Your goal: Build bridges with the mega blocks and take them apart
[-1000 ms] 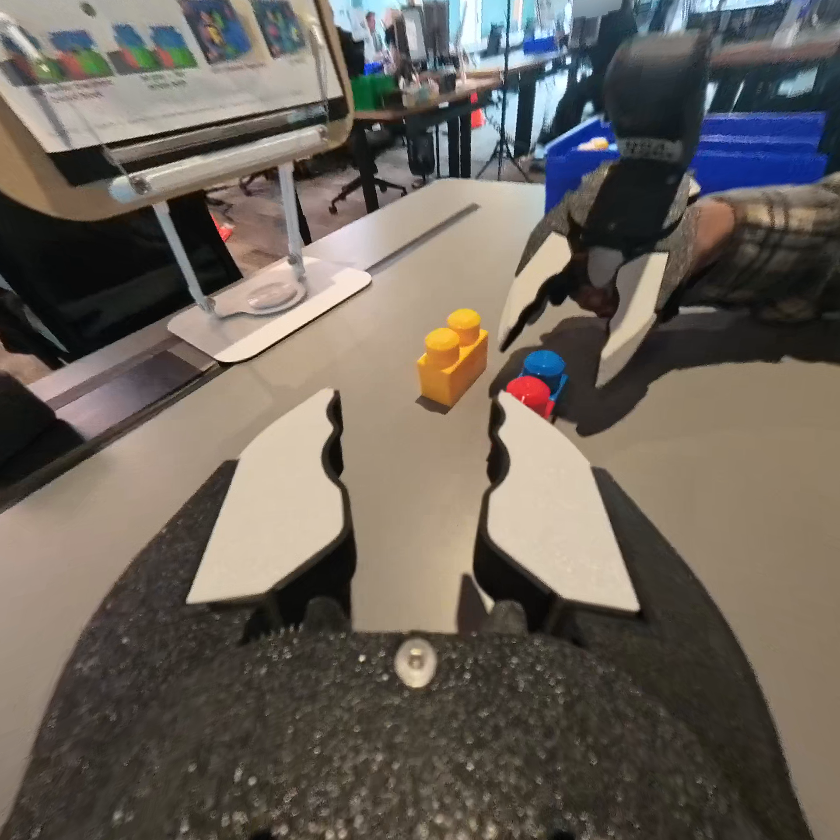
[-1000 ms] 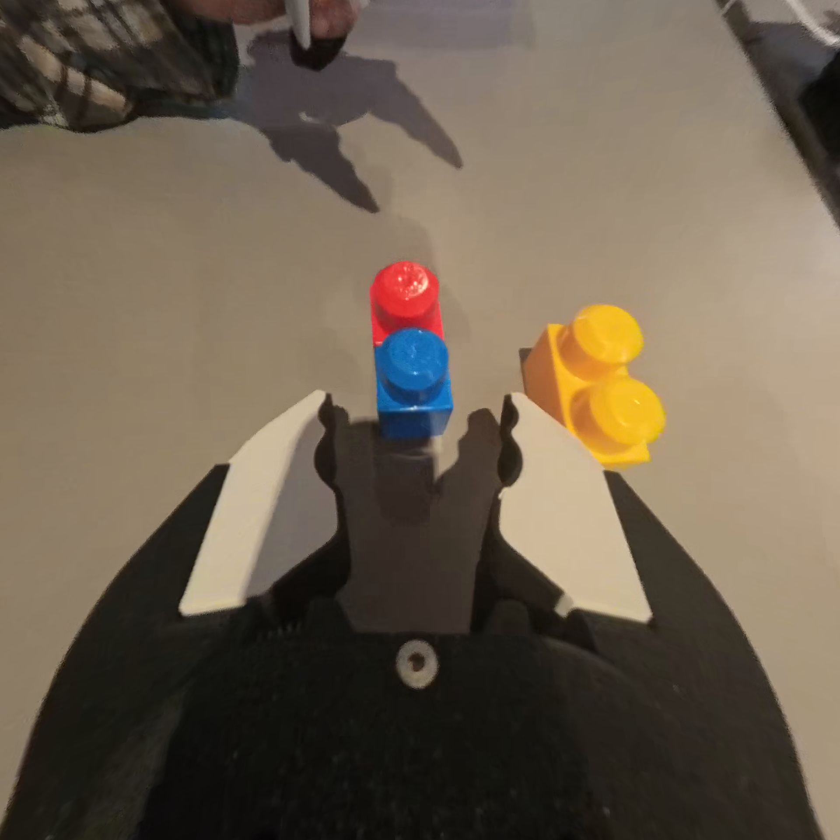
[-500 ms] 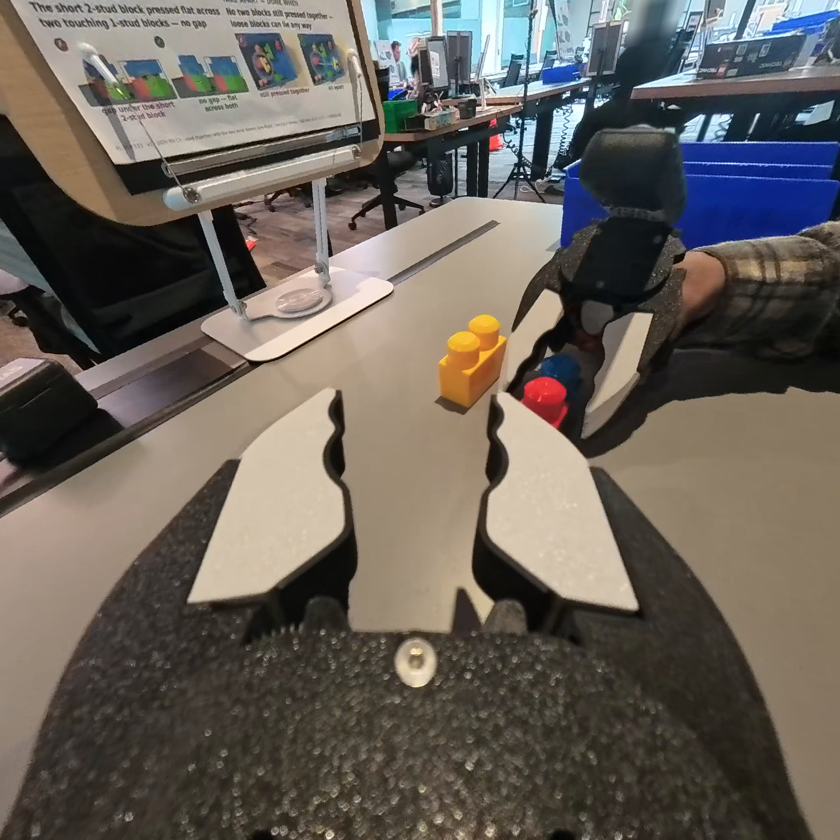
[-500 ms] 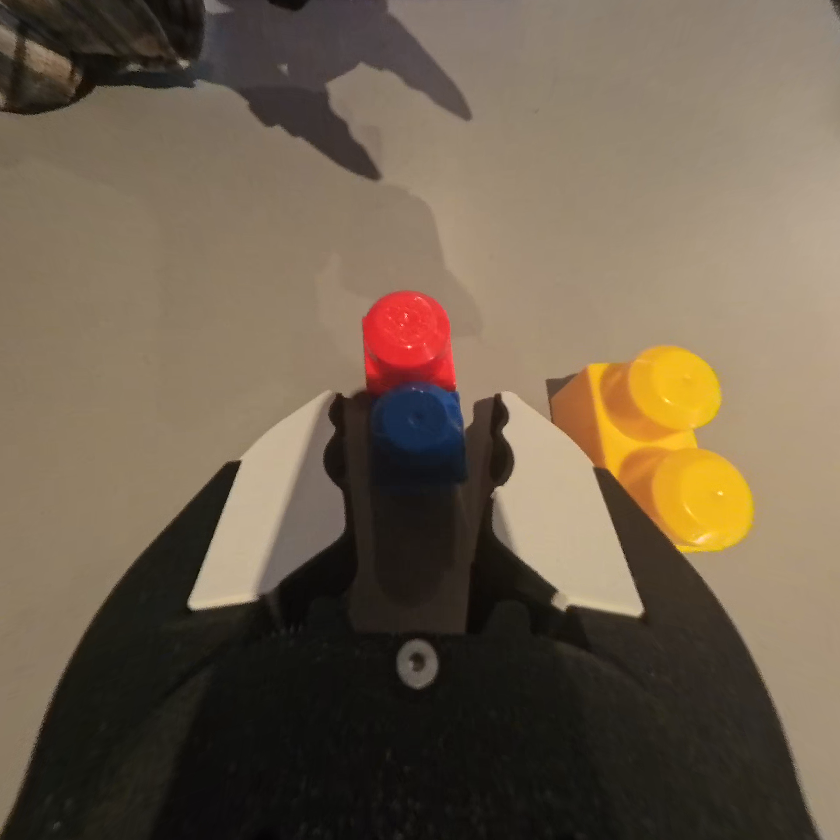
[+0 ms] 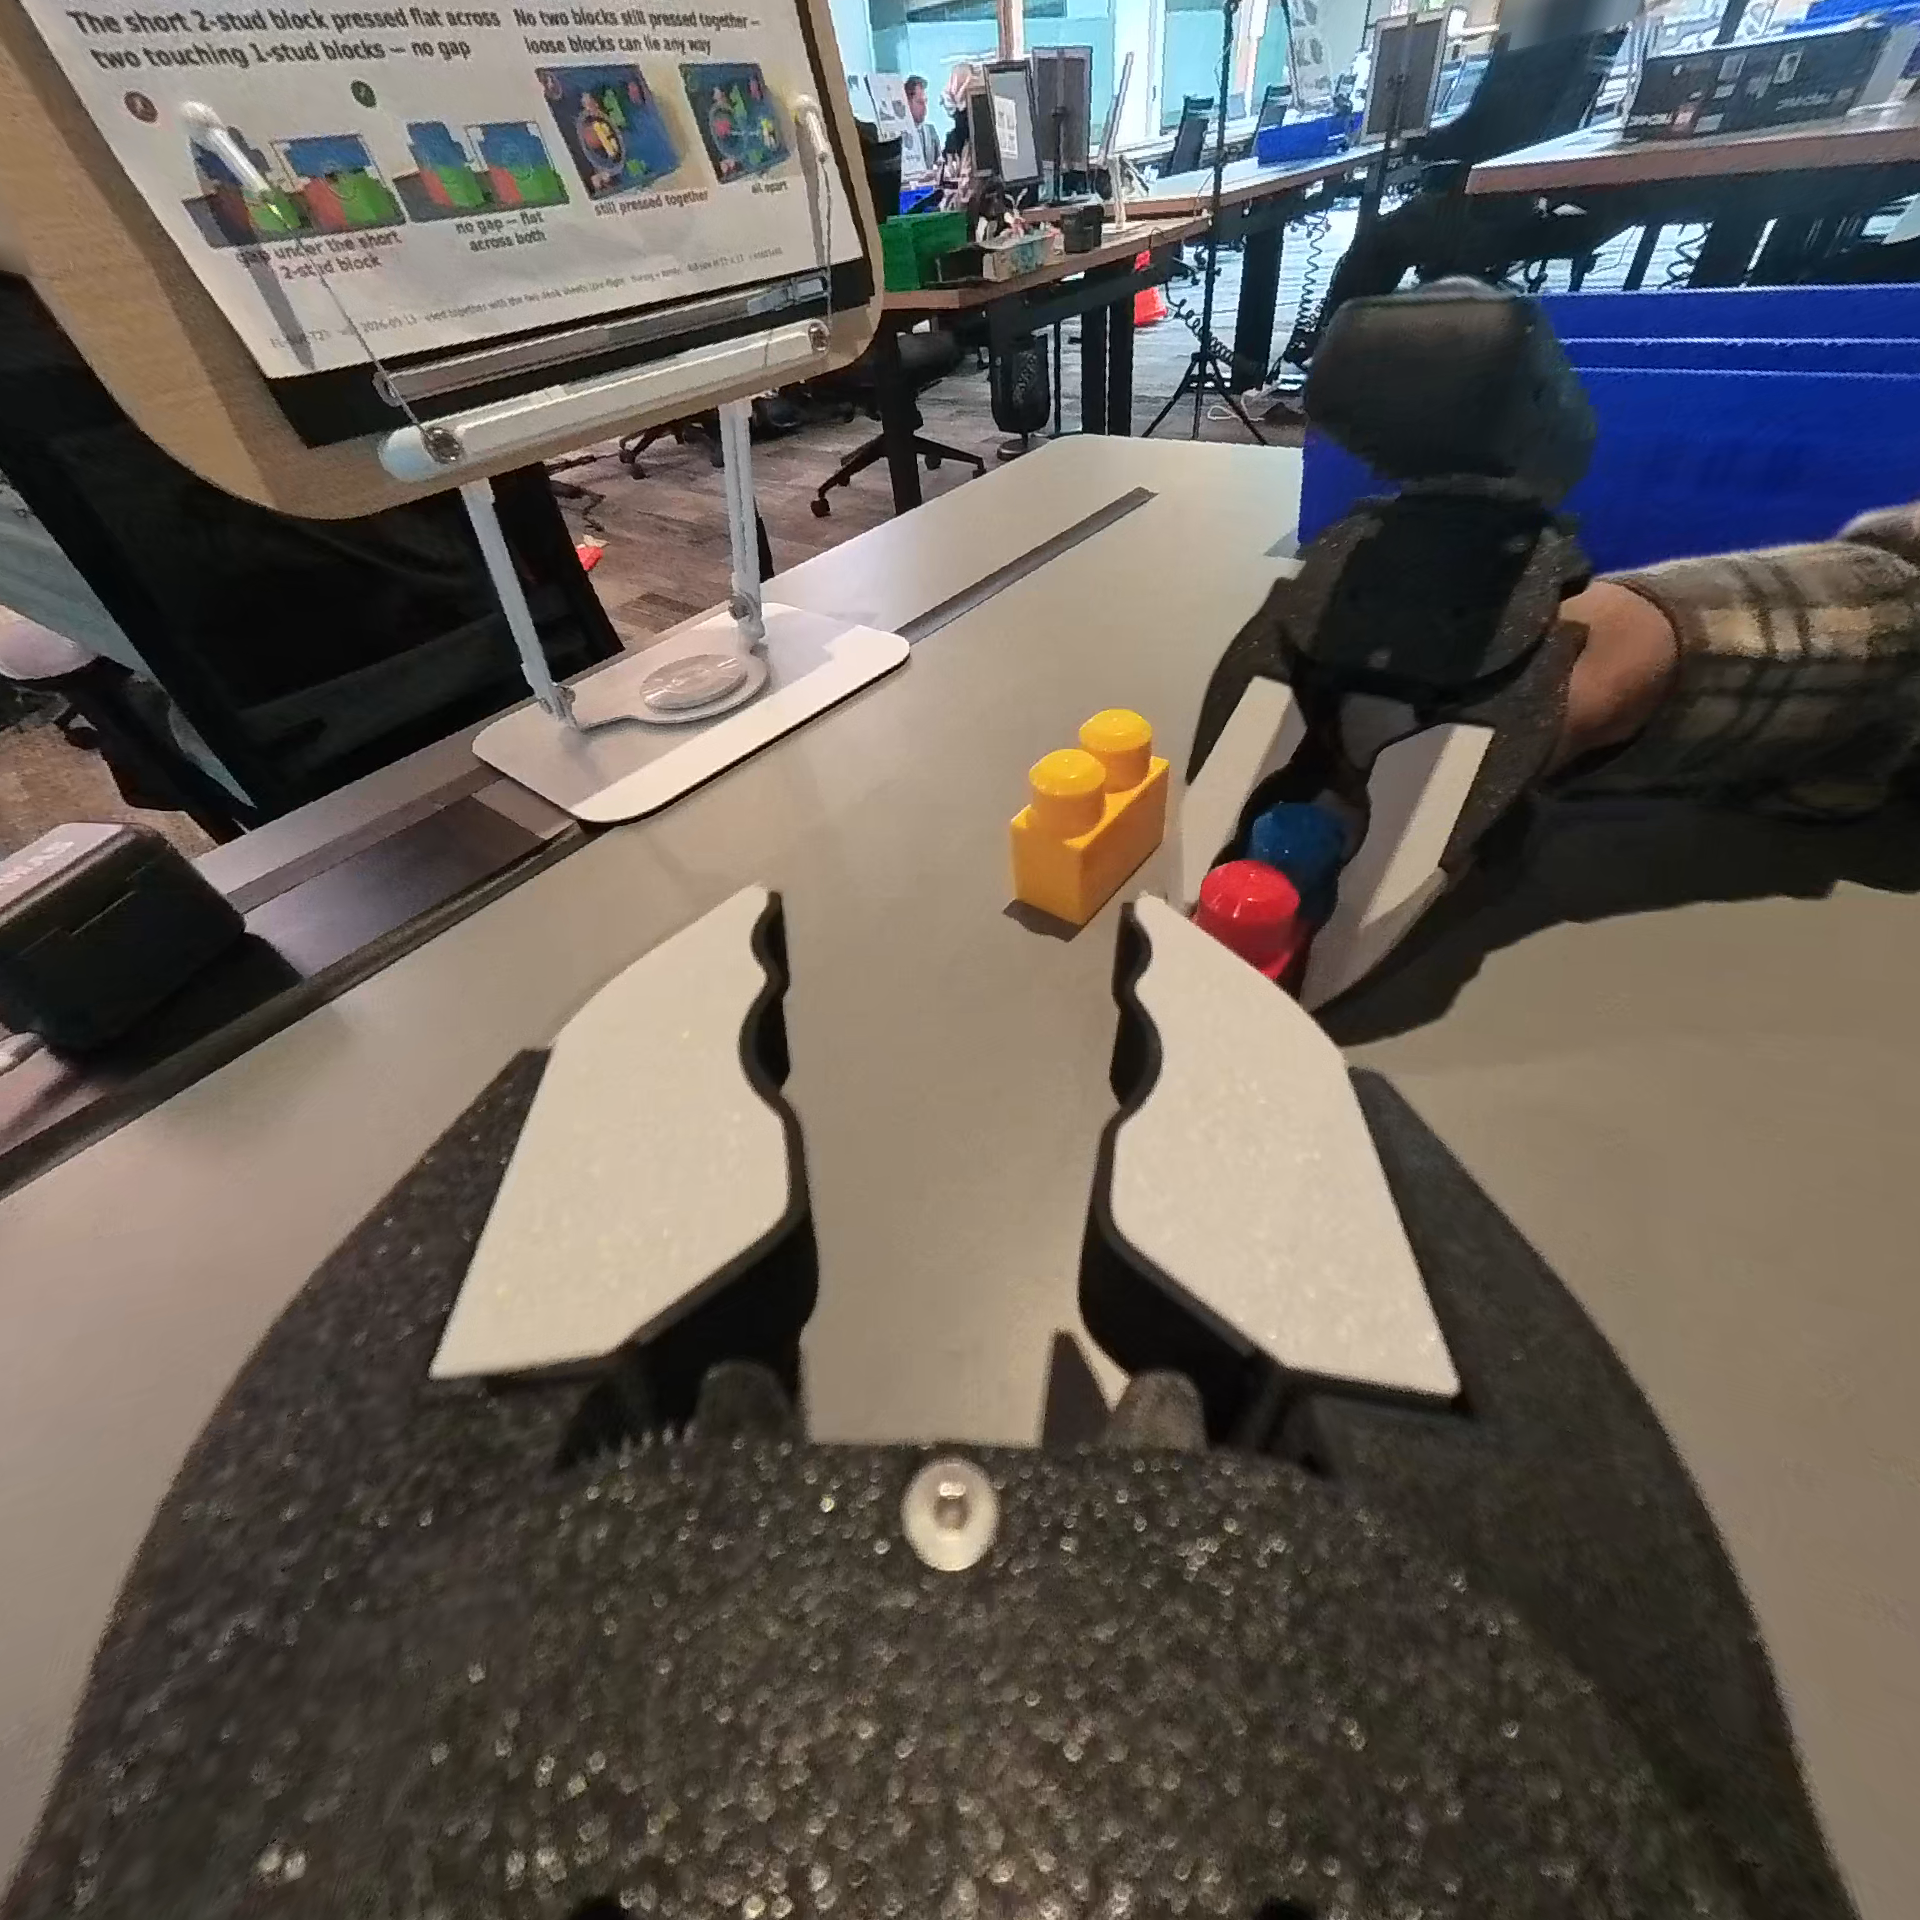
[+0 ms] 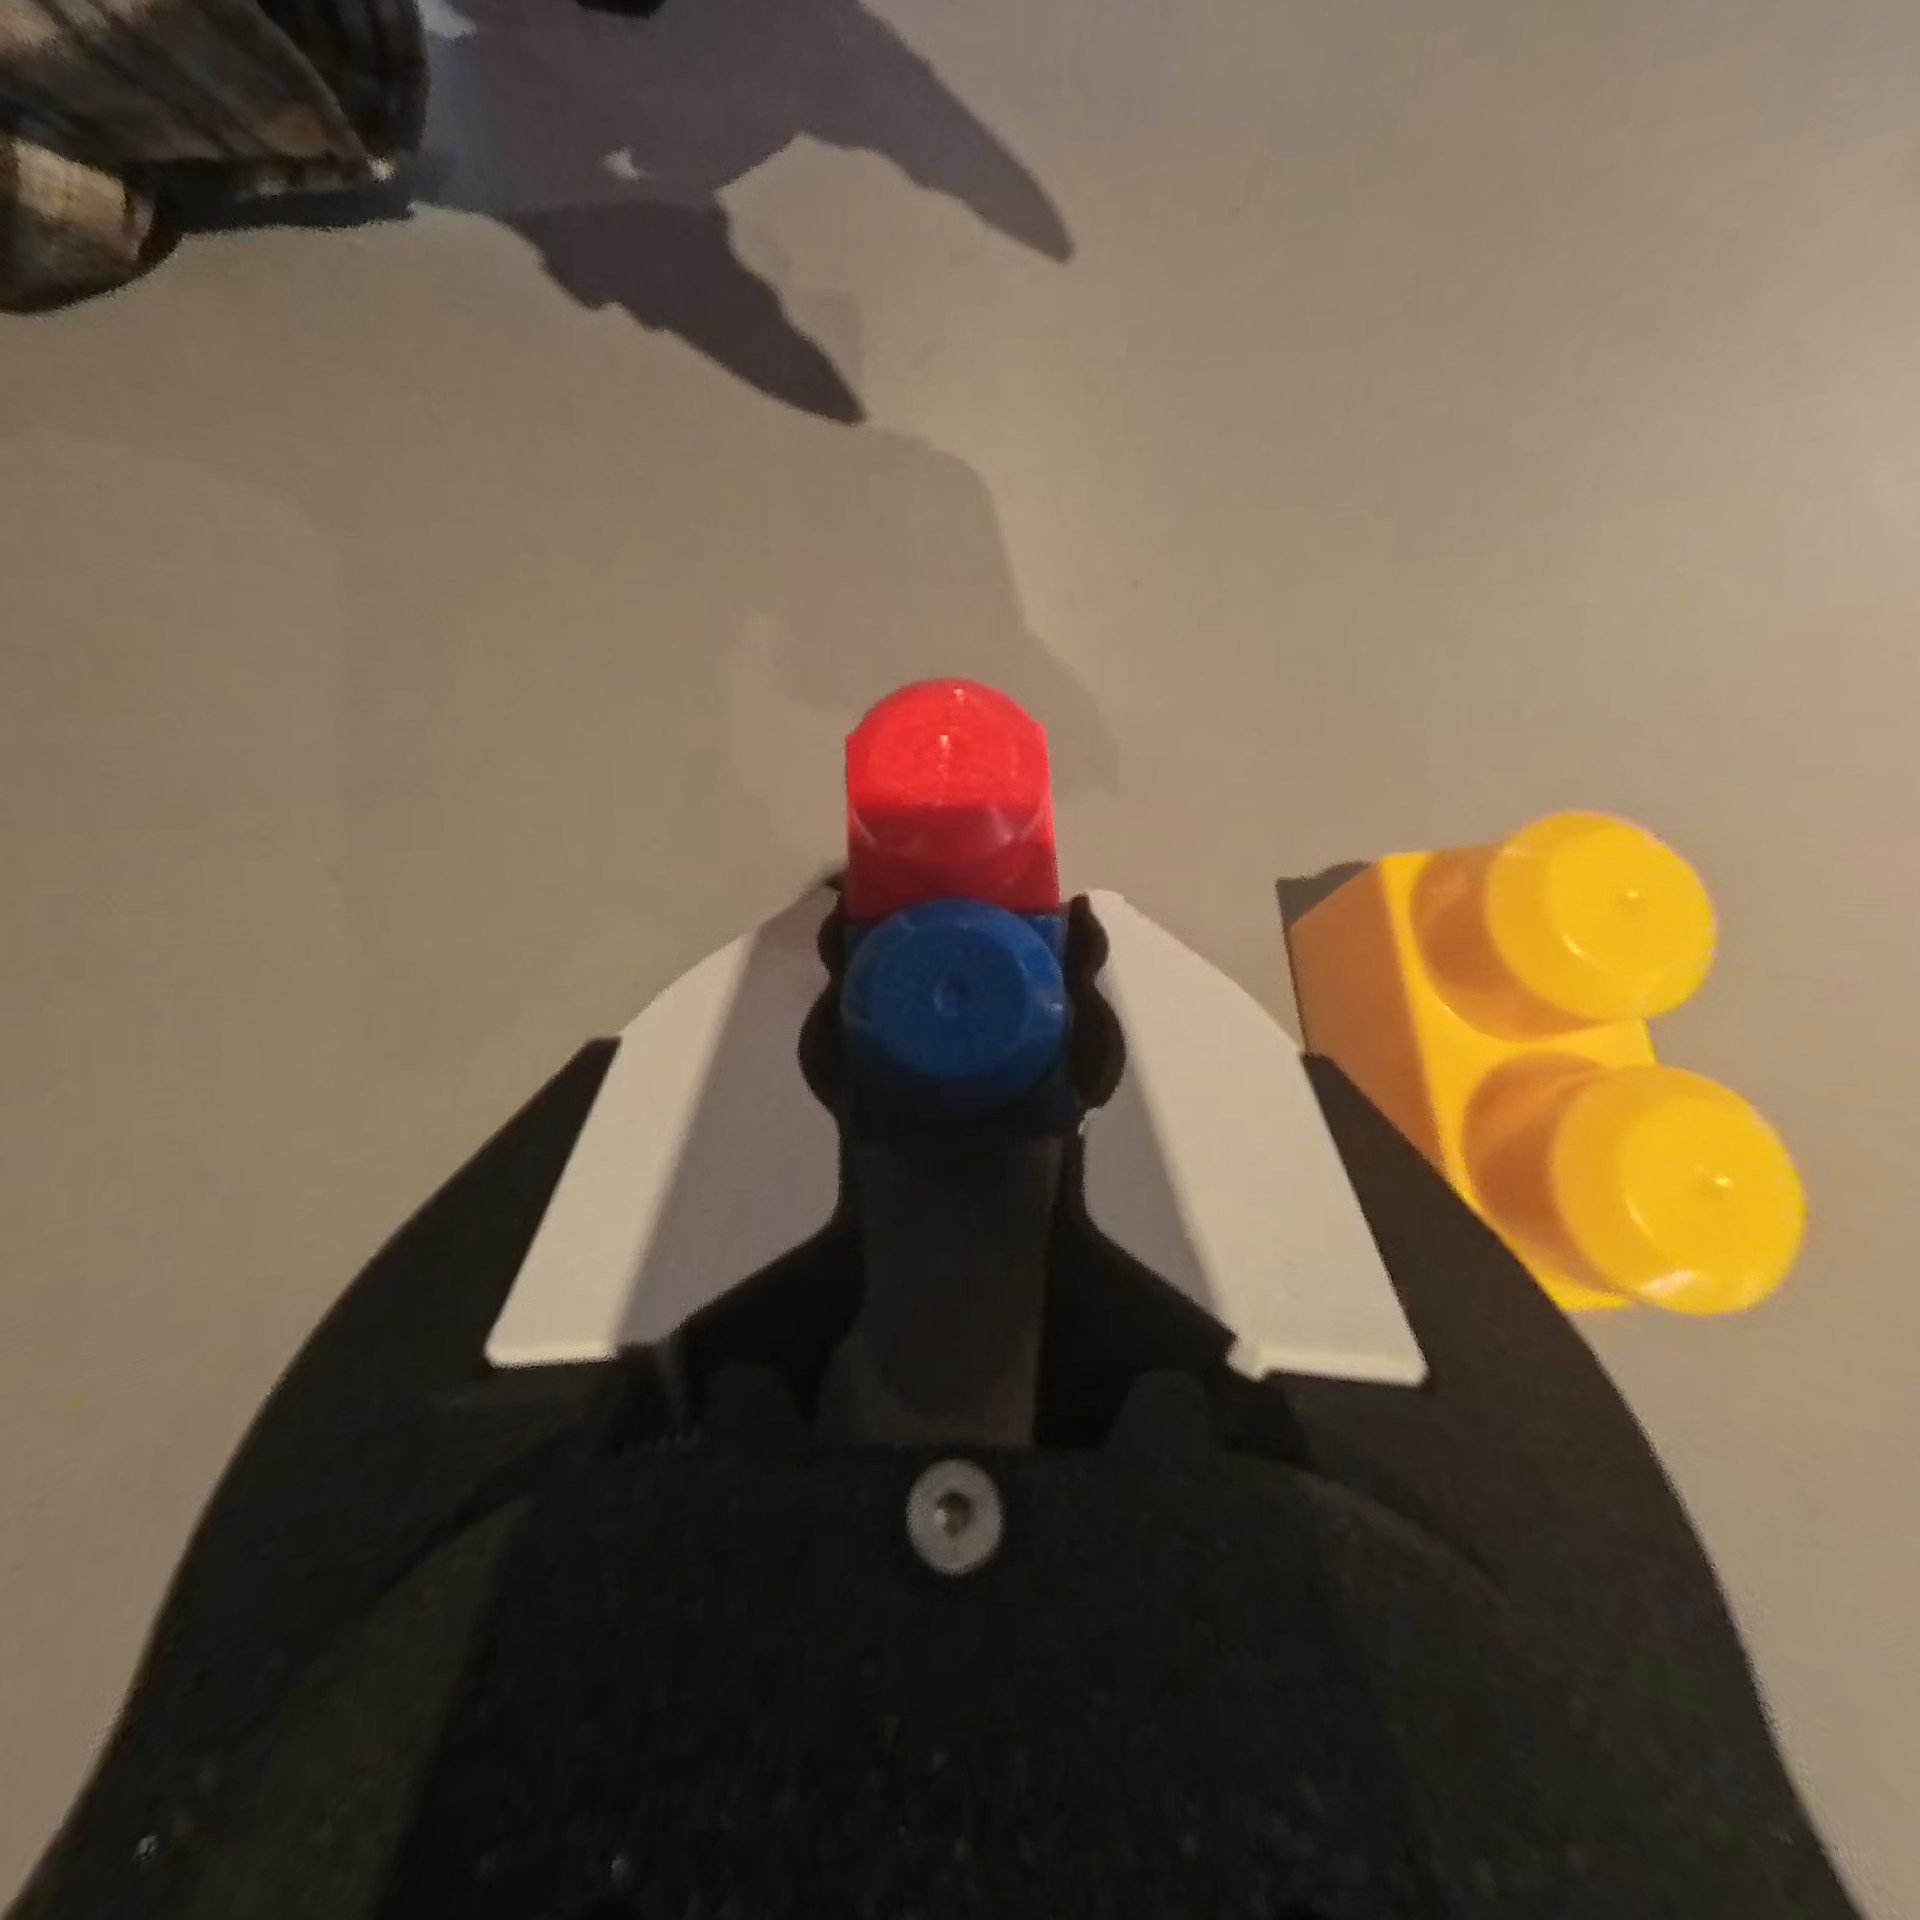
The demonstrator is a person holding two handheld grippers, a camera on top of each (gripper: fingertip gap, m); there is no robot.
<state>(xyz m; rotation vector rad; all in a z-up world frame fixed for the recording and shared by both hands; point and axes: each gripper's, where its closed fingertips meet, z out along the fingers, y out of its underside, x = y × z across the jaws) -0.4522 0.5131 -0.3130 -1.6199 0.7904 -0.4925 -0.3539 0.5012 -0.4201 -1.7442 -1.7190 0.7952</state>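
Your right gripper (image 6: 954,914) down on the grey table (image 6: 416,675), fingers closed against the blue block (image 6: 951,1003), red block (image 6: 945,805) touching it at twelve o'clock, yellow two-stud block (image 6: 1538,1049) at three o'clock, your left gripper (image 5: 948,914) spread apart, holding nothing.

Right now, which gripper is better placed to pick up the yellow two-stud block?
Probably the left gripper: its jaws are open and empty, with the yellow two-stud plastic block just ahead on the table. The right gripper is busy, closed around the blue one-stud block.
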